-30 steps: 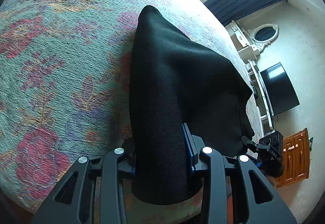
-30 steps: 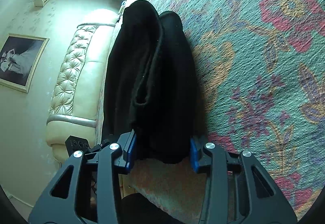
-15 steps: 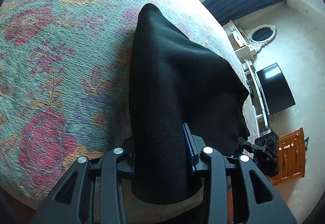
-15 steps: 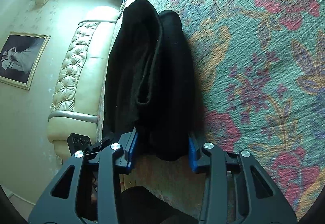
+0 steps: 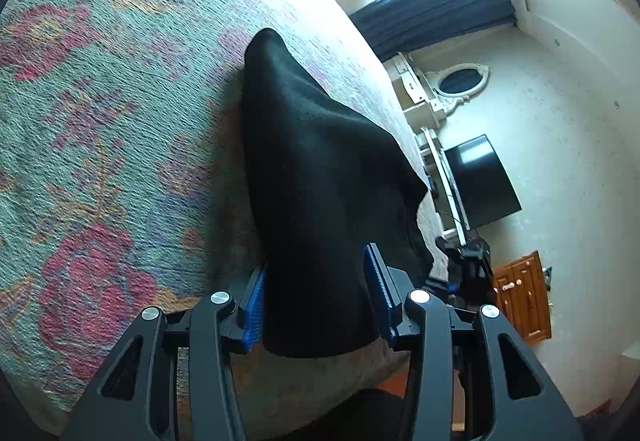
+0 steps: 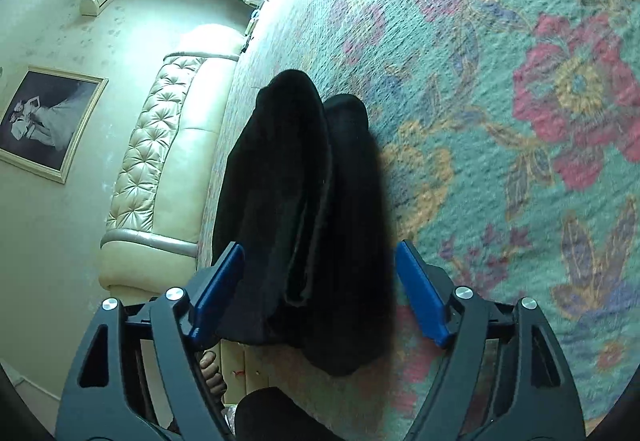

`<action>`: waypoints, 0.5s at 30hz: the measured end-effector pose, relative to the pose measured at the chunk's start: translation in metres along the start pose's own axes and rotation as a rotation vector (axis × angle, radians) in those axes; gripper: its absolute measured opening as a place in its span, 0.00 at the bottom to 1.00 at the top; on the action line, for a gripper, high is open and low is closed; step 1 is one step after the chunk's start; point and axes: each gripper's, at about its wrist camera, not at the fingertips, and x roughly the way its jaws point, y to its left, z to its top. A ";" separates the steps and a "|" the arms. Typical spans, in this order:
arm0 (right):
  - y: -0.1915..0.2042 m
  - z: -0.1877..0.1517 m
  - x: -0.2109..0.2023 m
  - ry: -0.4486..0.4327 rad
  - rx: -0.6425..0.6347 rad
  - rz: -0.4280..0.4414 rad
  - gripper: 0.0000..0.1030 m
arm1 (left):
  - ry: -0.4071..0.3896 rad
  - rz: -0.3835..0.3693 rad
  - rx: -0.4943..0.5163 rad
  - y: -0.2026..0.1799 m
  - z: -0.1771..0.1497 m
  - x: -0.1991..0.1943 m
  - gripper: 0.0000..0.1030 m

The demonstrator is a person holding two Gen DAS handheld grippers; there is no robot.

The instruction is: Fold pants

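The black pants (image 5: 316, 177) lie folded in layers on the floral bedspread (image 5: 100, 121). In the left wrist view my left gripper (image 5: 316, 293) has its blue pads close on both sides of the near end of the pants. In the right wrist view the pants (image 6: 304, 201) show as two stacked folds. My right gripper (image 6: 320, 281) stands open, its blue pads (image 6: 420, 289) apart from the cloth on both sides. The pants rest on the bedspread (image 6: 500, 101) near its edge.
A padded cream headboard (image 6: 160, 161) and a framed picture (image 6: 44, 121) are to the left in the right wrist view. A television (image 5: 480, 181), a white dresser with oval mirror (image 5: 456, 85) and a wooden cabinet (image 5: 520, 297) stand beyond the bed.
My right gripper has opened and let go of the pants, which now lie on the bed. My left gripper's jaws have spread slightly around the cloth.
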 end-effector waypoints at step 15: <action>-0.007 0.028 0.040 0.133 -0.052 -0.012 0.32 | -0.113 0.038 0.033 -0.004 0.010 -0.030 0.47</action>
